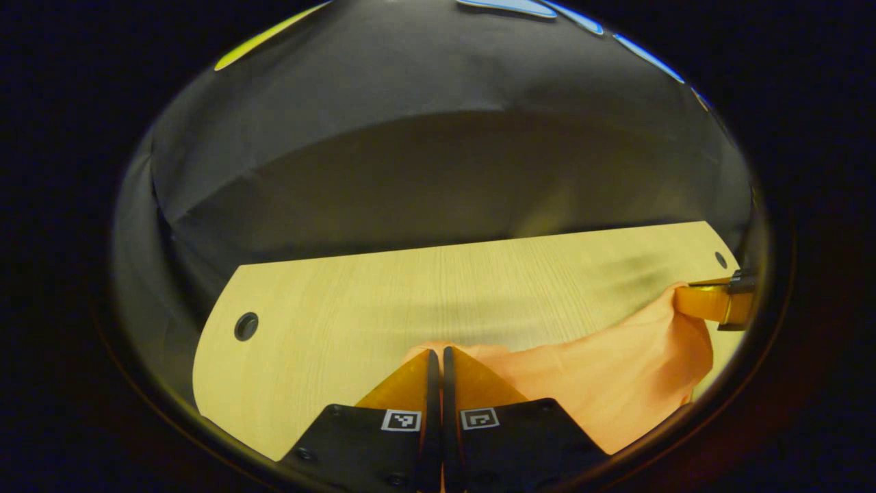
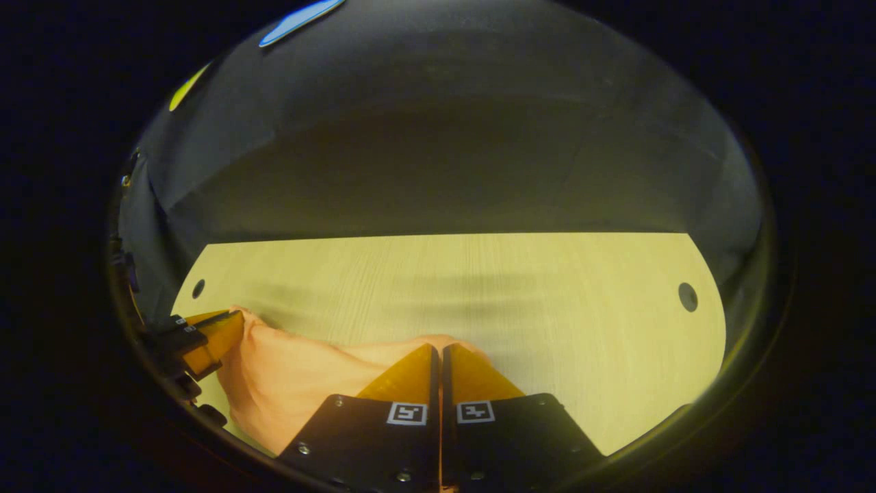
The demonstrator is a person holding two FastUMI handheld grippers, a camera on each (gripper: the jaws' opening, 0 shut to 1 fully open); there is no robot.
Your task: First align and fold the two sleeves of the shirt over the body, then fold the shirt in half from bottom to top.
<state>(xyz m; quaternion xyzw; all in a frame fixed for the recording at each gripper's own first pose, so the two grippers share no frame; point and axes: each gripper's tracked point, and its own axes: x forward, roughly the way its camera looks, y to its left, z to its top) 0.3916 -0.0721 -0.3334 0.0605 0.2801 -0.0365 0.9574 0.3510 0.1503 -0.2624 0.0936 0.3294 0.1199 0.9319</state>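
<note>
Pale wood tabletop (image 2: 561, 329), dark cloth wall behind. Near: left gripper (image 1: 438, 356) pinched closed on an edge of the orange shirt (image 1: 616, 376); right gripper (image 2: 438, 352) likewise clamped on it. Shirt hangs bunched between them, low over the near tabletop edge. Judgement: carry both hands level toward the far side, keep the held edge taut, lay it flat before releasing. Cable holes far left and right.

We see our left gripper (image 1: 438, 356) pinching the shirt (image 1: 616, 376) near the counter's (image 1: 342, 308) front edge; the right gripper (image 1: 712, 301) grips its far end.
</note>
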